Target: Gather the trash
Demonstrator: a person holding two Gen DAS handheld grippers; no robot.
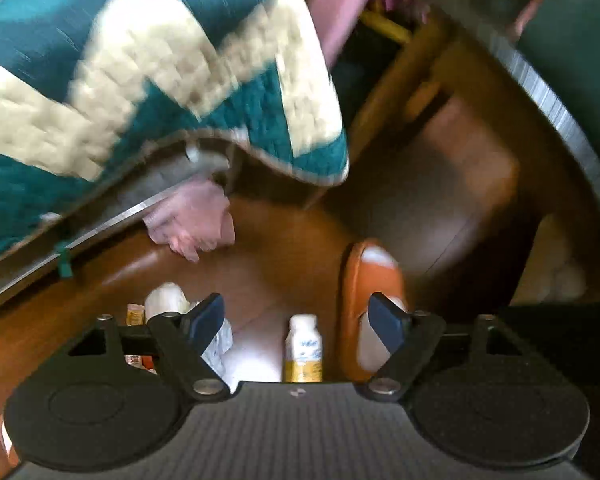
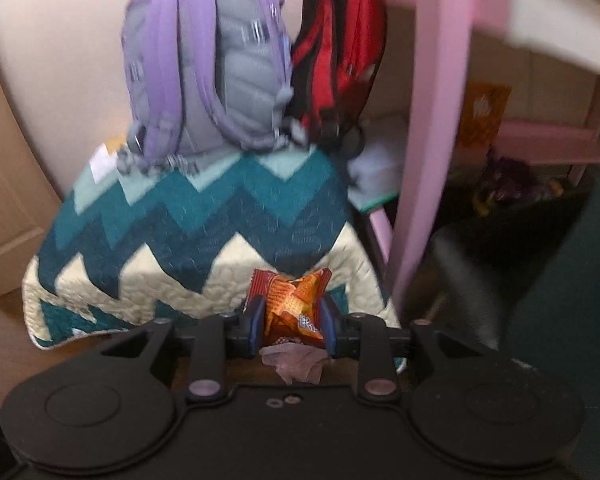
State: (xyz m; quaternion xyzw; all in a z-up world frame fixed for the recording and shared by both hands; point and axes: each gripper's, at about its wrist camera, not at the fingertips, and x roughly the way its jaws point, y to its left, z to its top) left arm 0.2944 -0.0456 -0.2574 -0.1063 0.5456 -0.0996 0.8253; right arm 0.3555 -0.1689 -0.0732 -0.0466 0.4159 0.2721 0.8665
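Note:
My right gripper (image 2: 291, 312) is shut on a red-orange snack wrapper (image 2: 294, 304), held up in front of a teal zigzag quilt (image 2: 204, 216). My left gripper (image 1: 298, 320) is open and empty above the wooden floor (image 1: 284, 248). Below it on the floor lie a small white and yellow bottle (image 1: 303, 350), crumpled white paper (image 1: 166, 300) by the left finger, and small orange wrappers (image 1: 135, 314) partly hidden behind the gripper. A pink crumpled cloth (image 1: 192, 220) lies near the bed edge; it also shows in the right wrist view (image 2: 294, 362).
An orange slipper (image 1: 370, 276) lies on the floor by my left gripper's right finger. The quilt (image 1: 140, 80) hangs over the bed. A purple backpack (image 2: 204, 68) and a red backpack (image 2: 340, 60) sit on it. A pink desk leg (image 2: 436, 140) stands to the right.

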